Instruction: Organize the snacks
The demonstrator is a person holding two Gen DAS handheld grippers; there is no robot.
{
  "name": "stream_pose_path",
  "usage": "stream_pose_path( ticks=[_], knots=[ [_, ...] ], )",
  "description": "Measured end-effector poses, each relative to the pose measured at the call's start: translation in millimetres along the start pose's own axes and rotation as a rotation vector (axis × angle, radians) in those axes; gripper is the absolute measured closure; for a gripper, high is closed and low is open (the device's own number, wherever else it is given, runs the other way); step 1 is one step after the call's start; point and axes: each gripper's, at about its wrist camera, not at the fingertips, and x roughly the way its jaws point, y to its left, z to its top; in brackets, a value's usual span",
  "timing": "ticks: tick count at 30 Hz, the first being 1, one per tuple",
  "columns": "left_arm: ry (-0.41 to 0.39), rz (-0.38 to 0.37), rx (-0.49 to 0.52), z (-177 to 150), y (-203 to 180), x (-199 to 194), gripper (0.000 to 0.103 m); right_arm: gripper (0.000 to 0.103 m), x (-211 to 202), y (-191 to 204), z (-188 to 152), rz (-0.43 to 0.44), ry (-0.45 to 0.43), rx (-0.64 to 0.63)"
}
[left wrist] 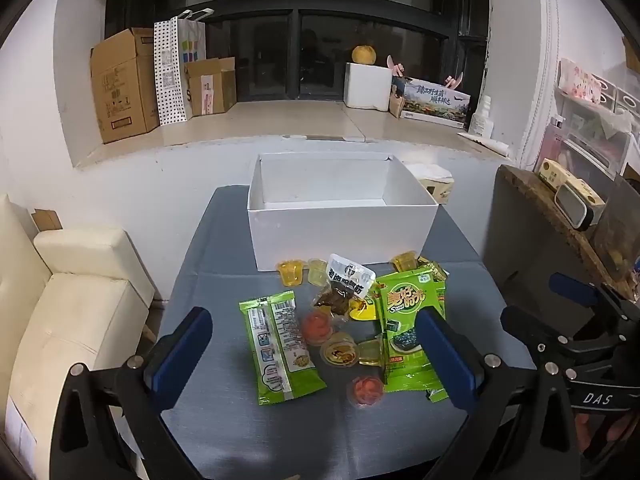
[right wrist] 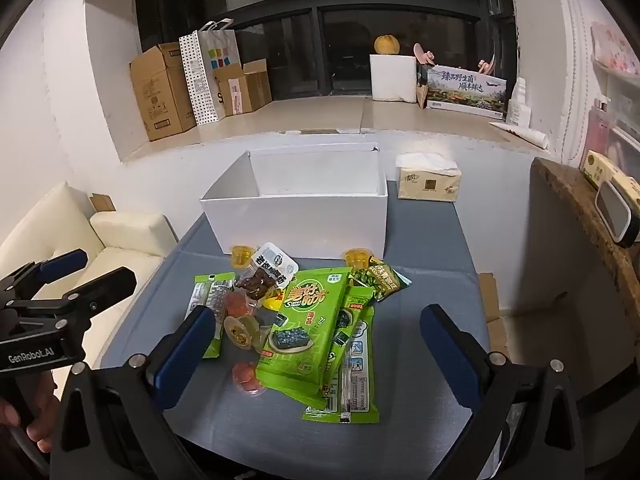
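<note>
An empty white box stands open at the far side of the grey-blue table. In front of it lies a heap of snacks: green seaweed packs, a green pack turned face down, a dark meat snack pouch, and several jelly cups, orange and yellow. My left gripper hovers open over the heap, nothing between its fingers. My right gripper is open above the seaweed packs, also holding nothing.
A tissue pack sits right of the box. A cream sofa stands left of the table, a dark wooden-topped stand at right. Cardboard boxes and a dotted paper bag line the window ledge behind.
</note>
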Motion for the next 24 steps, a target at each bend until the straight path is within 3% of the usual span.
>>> stream_pose_path(
  ticks=[2,24],
  knots=[
    [-0.025,0.031,0.018,-1,-4,-2,0.000,0.000,0,0,-1,0.007,-0.005,0.001],
    [-0.029,0.029,0.014,0,-4,-8,0.000,0.000,-10,1,6,0.011,-0.032,-0.002]
  ],
)
